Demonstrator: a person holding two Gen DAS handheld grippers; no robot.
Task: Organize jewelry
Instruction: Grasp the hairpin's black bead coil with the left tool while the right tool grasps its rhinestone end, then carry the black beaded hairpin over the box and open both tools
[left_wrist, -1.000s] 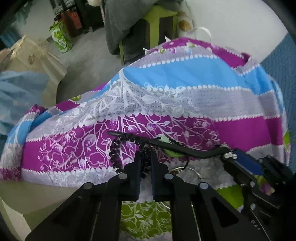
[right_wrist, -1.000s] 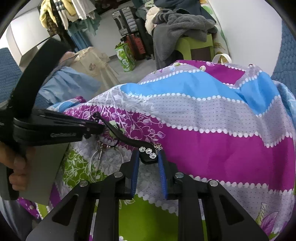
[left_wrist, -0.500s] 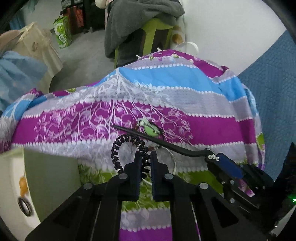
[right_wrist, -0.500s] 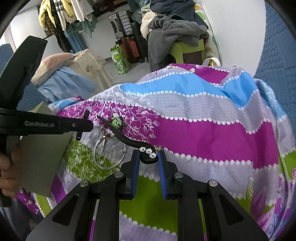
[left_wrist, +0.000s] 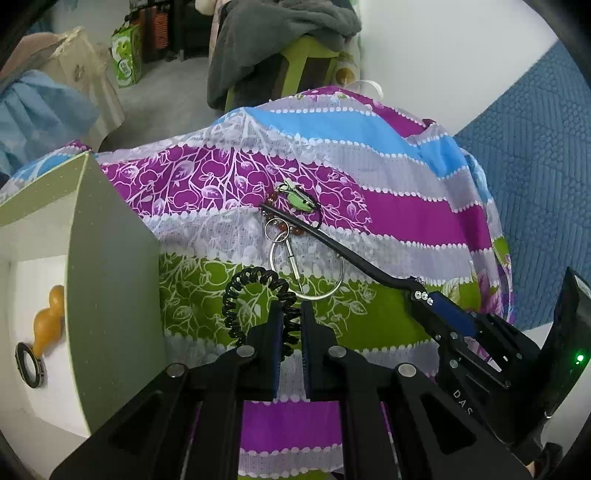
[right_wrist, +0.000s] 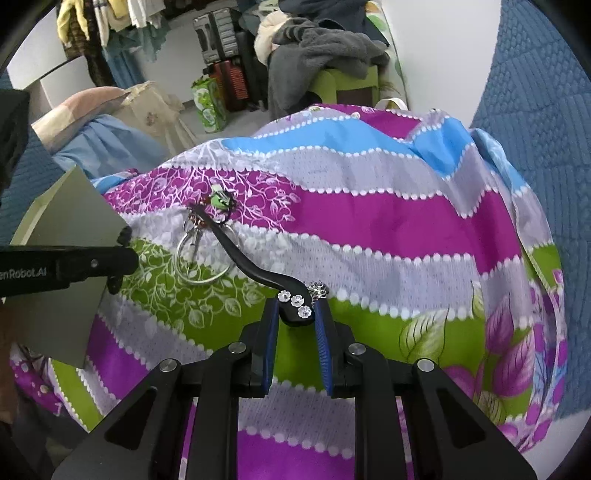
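My left gripper (left_wrist: 291, 317) is shut on a black coiled hair tie (left_wrist: 251, 295) and holds it above the patterned cloth (left_wrist: 369, 177). My right gripper (right_wrist: 295, 314) is shut on the flowered end of a long black hair stick (right_wrist: 240, 258), which also shows in the left wrist view (left_wrist: 332, 247). The stick's tip reaches a small pile on the cloth: a silver ring bangle (left_wrist: 306, 266), a red bead string (left_wrist: 284, 225) and a green charm (left_wrist: 299, 199). An open box (left_wrist: 92, 258) at the left holds a yellow gourd pendant (left_wrist: 48, 317) and a dark ring (left_wrist: 29, 365).
The colourful cloth (right_wrist: 369, 221) covers the work surface. A blue quilted surface (left_wrist: 535, 166) lies at the right. A green stool with grey clothes (left_wrist: 280, 44) stands behind. Bags and pillows lie on the floor at the far left.
Both grippers have pulled back and up from the cloth with their items. The open box has come into the left wrist view. The bangle pile now shows fully.
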